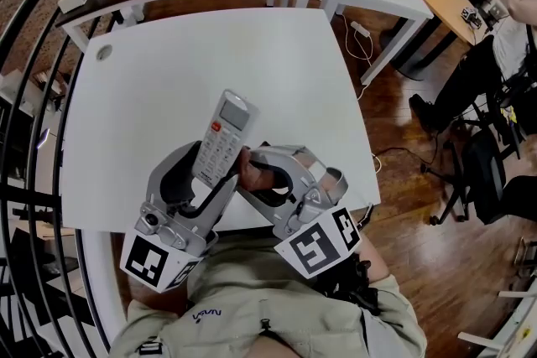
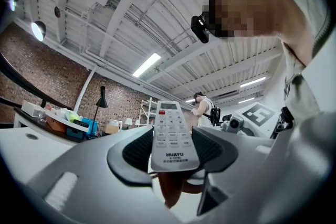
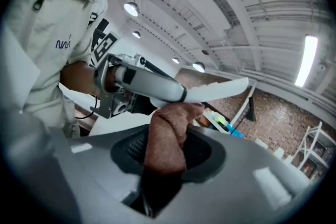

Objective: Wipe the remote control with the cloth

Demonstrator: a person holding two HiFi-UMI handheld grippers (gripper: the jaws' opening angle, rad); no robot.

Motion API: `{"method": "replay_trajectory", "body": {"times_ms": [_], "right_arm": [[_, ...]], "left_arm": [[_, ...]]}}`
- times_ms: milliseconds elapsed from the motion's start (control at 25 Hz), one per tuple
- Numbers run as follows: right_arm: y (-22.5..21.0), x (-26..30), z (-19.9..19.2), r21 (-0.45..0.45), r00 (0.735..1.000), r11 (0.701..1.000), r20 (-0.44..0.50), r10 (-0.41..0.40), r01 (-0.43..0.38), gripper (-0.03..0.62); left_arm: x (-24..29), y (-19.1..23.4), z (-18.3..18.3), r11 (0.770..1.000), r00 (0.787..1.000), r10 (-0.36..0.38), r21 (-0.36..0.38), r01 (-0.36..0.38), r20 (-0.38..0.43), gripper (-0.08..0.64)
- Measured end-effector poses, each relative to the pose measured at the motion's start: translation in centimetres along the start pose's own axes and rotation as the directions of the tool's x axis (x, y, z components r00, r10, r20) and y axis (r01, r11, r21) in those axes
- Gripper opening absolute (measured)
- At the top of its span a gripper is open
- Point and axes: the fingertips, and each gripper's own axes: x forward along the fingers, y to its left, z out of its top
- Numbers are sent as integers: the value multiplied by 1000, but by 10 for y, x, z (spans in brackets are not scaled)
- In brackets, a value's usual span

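Remote control (image 1: 223, 137) being held over the near edge of the desk (image 1: 168, 80), with the cloth (image 3: 165, 139) pressing against it.

The left hand-held gripper (image 1: 205, 173) is clamping the remote's lower end, its jaws standing fairly wide on the casing. The button face is looking up, and the long axis is running from the near edge of the desk toward the far edge, display end leading. The right hand-held gripper (image 1: 254, 172) is pinching the bunched brown cloth, jaws narrowed onto it. The top of the cloth is touching the remote's lower right side, above the near edge of the desk.
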Motion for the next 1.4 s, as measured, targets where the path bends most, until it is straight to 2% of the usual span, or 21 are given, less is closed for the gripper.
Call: {"method": "replay_trajectory", "body": {"times_ms": [200, 320, 480, 600, 800, 920, 1080, 1400], "right_arm": [[18, 5, -2, -47, 997, 996, -20, 78, -79, 132], [19, 5, -3, -49, 996, 995, -25, 85, -87, 132], [3, 2, -8, -26, 999, 999, -36, 28, -28, 132], [-20, -4, -14, 27, 997, 997, -40, -70, 71, 133], [-63, -18, -20, 140, 974, 963, -27, -227, 228, 133], [-79, -27, -22, 173, 957, 941, -25, -291, 290, 133], [-82, -32, -20, 186, 949, 932, -10, -315, 311, 133], [-63, -21, -9, 149, 968, 958, 28, -250, 243, 132]], "left_arm": [[0, 1, 1, 1000, 1000, 4, 1, -4, 5, 242], [0, 1, 1, 1000, 1000, 2, 1, -2, 5, 242], [-1, -2, 2, 1000, 1000, -8, 6, 8, 9, 242], [-2, -5, 1, 1000, 1000, -14, 7, 14, 4, 242], [1, -12, -2, 998, 998, -60, 4, 60, -7, 242], [5, -23, -1, 994, 995, -97, -52, 96, -11, 242], [8, -38, -1, 986, 990, -143, -87, 142, -10, 242], [10, -42, 3, 982, 985, -170, -88, 170, -1, 242]]}}
